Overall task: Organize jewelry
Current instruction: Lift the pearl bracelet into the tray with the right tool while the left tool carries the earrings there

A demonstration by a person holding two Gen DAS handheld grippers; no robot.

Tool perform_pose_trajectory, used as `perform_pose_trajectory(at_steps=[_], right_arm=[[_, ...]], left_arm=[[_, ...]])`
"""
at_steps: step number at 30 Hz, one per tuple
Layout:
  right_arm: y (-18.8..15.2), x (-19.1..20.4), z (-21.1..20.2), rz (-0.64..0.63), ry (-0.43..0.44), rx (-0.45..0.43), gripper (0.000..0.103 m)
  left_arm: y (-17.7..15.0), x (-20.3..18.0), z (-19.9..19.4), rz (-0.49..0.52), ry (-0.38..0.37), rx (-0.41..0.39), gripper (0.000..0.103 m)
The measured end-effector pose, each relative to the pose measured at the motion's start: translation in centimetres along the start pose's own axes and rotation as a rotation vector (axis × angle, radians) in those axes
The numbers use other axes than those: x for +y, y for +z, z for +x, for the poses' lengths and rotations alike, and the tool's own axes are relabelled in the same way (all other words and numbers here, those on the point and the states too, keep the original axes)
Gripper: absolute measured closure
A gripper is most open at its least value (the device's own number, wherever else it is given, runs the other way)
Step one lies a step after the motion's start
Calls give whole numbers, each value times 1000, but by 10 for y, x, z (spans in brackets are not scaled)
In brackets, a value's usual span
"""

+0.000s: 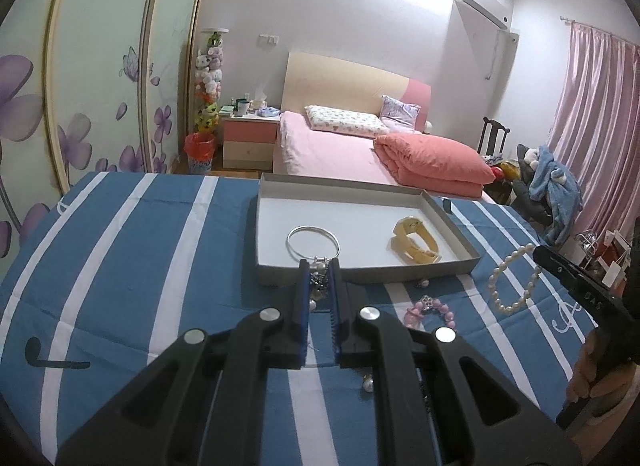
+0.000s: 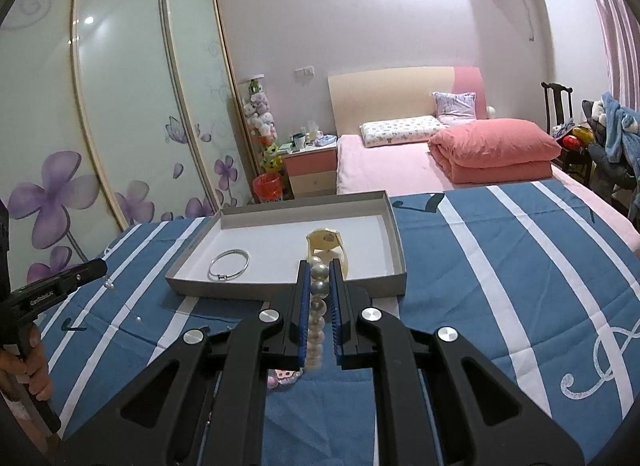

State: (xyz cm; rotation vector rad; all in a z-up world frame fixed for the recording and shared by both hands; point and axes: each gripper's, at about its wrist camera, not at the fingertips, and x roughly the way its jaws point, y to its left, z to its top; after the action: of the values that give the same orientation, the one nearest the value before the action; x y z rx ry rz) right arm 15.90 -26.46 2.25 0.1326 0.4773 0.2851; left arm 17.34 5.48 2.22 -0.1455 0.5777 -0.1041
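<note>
Left gripper [image 1: 319,266]: at lower centre of the left wrist view, clamped on a dangling beaded piece [image 1: 319,284] with small dark and pale beads; it hangs in front of the tray's near wall.
Right gripper [image 2: 319,268]: at lower centre of the right wrist view, clamped on a pearl strand [image 2: 318,306] that runs down between its fingers [image 2: 303,306]; in the left wrist view the strand loops at right of frame.
Tray [image 1: 436,207]: shallow grey cardboard box at mid-frame, on a blue cloth [image 1: 140,266] with white stripes.
Bangle [image 1: 313,242]: thin silver ring lying flat in the tray's near left part.
Watch [image 1: 416,242]: pale yellow, lying in the tray's right part, well apart from the bangle.
Pink bracelet [image 1: 430,310]: on the cloth just below the tray's near right edge, outside the tray.
Loose pearl [image 1: 368,385]: on the cloth at lower centre, partly behind the left gripper.
Hand [image 1: 592,370]: at lower right edge of the left wrist view, gripping the right gripper's handle.
</note>
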Motion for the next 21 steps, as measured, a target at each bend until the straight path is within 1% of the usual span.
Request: perform_pose_trajectory(at_steps=[9,16,21], right_arm=[[6,3,2,2,11,-24,93],[15,12,3,-24,6,-72,93],[27,16,8,-29,15,-101,93]], left_arm=[[9,-12,1,24,2,-28,93],[15,-22,4,44,5,-54,93],[23,-26,14,41,-3,-59,93]])
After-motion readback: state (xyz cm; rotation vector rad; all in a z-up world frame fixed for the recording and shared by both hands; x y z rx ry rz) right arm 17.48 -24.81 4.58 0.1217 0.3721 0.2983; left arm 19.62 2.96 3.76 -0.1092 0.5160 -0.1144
